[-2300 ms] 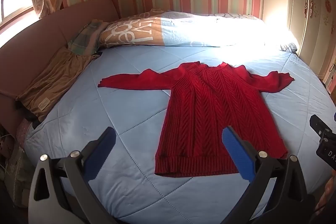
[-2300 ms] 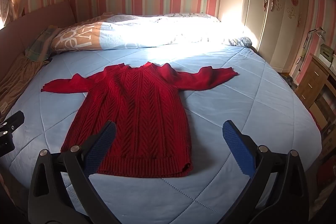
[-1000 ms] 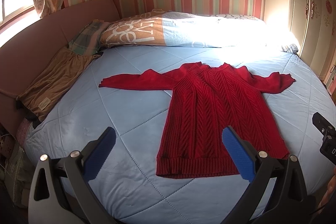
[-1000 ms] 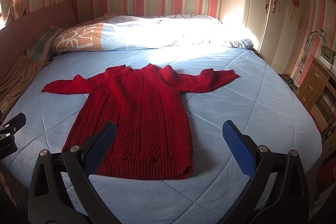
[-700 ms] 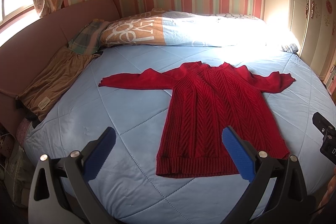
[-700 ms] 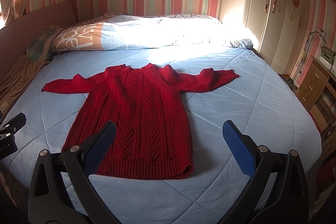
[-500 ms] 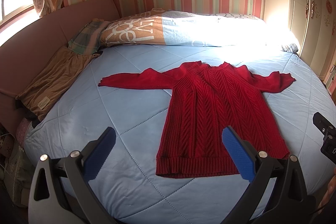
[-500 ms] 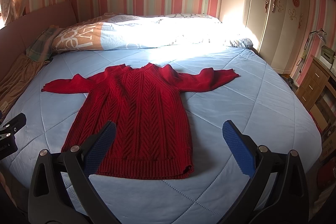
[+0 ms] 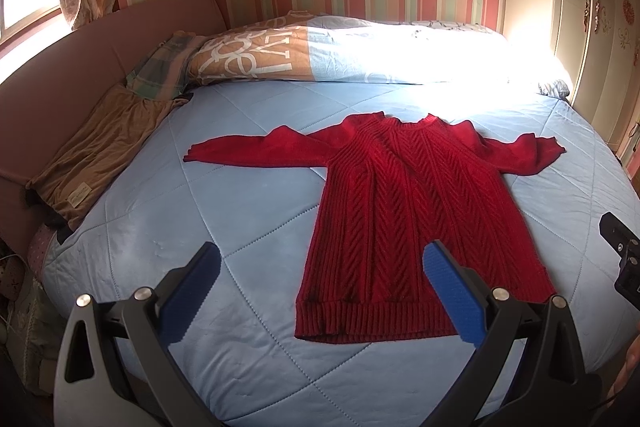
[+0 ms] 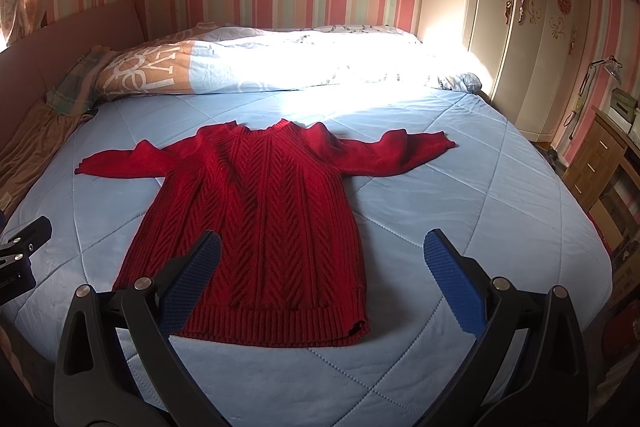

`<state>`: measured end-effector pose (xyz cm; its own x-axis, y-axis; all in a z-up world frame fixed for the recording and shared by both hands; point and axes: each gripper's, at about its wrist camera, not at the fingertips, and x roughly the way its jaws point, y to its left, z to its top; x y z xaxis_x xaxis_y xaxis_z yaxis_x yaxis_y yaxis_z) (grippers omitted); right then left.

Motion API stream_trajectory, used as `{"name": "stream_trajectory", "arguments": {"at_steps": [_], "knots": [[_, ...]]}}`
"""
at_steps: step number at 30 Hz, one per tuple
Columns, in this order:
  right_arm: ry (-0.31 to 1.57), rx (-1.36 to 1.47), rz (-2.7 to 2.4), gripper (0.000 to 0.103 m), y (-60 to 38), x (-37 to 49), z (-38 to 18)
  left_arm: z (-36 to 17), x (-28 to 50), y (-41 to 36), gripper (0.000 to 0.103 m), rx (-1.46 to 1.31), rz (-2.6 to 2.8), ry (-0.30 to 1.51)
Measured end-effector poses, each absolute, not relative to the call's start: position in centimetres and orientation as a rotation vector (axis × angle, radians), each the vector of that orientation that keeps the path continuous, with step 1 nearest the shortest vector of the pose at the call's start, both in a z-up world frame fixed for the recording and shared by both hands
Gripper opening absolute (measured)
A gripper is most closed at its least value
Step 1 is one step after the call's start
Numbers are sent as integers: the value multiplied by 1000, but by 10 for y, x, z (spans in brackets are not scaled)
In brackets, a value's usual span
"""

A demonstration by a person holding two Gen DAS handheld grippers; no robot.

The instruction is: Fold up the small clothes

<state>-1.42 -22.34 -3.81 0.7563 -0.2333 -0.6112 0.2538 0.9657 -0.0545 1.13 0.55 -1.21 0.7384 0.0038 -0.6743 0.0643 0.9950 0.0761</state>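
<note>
From the left wrist view, the left gripper [image 9: 320,283] hangs above the near edge of the bed [image 9: 132,227], its blue-padded fingers [image 9: 191,293] spread wide and holding nothing; the right-hand pad covers part of the hem of the red sweater [image 9: 404,211], which lies flat and face up on the blue quilt with both sleeves stretched out sideways. At the right edge only a black corner of the right gripper [image 9: 622,259] shows, too cut off to read, and a sliver of a hand is barely visible below it. A folded tan cloth [image 9: 96,151] lies along the left side of the bed, and sunlight washes out the far end of the rolled duvet [image 9: 320,57] by the wall. From the right wrist view, the right gripper [image 10: 320,275] is likewise spread wide and empty, its left pad [image 10: 192,283] overlapping the lower left of the sweater [image 10: 264,207]. A black piece of the left gripper [image 10: 22,251] pokes in at the left edge. A wardrobe [image 10: 528,27] and a wooden drawer unit [image 10: 596,163] stand beside the bed at right, the latter partly cut off.
</note>
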Motion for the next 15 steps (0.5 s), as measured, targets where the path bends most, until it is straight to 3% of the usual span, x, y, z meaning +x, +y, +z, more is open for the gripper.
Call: {"name": "stream_trajectory", "arguments": {"at_steps": [15], "knots": [[638, 30, -202, 100, -218, 28, -57, -45, 67, 14, 102, 91, -55, 781]]}}
